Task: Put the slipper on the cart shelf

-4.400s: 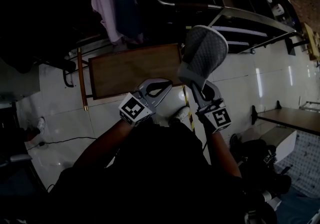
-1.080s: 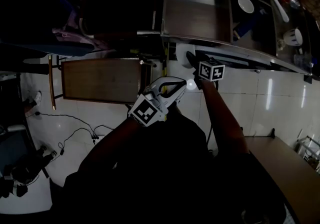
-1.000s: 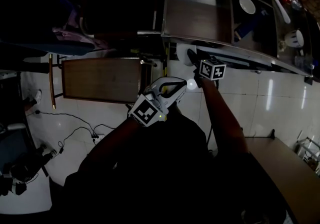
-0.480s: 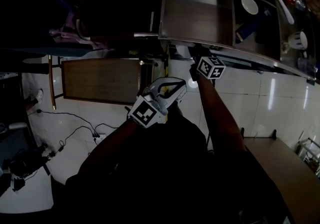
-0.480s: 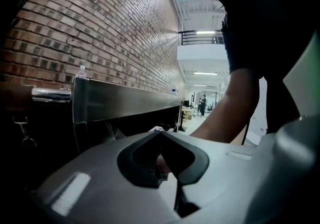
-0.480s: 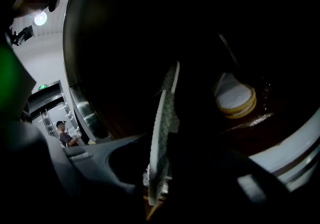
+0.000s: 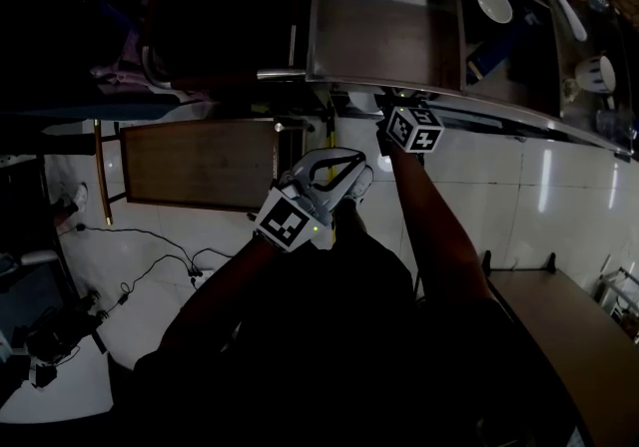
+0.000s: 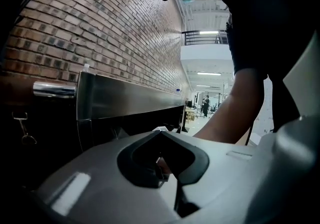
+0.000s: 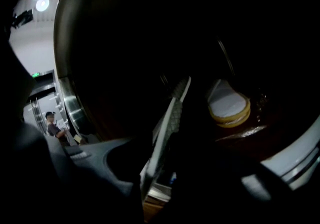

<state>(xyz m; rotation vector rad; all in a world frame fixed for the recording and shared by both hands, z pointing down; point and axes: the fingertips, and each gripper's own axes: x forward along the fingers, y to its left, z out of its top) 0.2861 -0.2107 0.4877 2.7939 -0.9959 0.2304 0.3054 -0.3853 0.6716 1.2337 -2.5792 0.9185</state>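
In the right gripper view the grey slipper [image 9: 170, 118] stands on edge between my right gripper's [image 9: 162, 140] jaws, reaching into the dark cart shelf. The jaws have just been opening, and the slipper is still between them. A second slipper [image 9: 228, 104] lies sole up deeper on that shelf. From the head view I see only the right gripper's marker cube [image 7: 411, 128] under the steel cart's rim [image 7: 399, 88]; the jaws and slipper are hidden there. My left gripper [image 7: 351, 176] hangs shut and empty in front of the cart.
The cart's top [image 7: 379, 26] carries a white bowl [image 7: 494, 4] and utensils at the right. A wooden table [image 7: 200, 161] stands left of the cart. Cables [image 7: 150, 265] trail on the white floor. A wooden bench [image 7: 559, 325] sits at lower right.
The right gripper, which earlier held the slipper high over the floor, has pushed in under the cart's rim. The slipper no longer shows in the head view. The left gripper has barely shifted.
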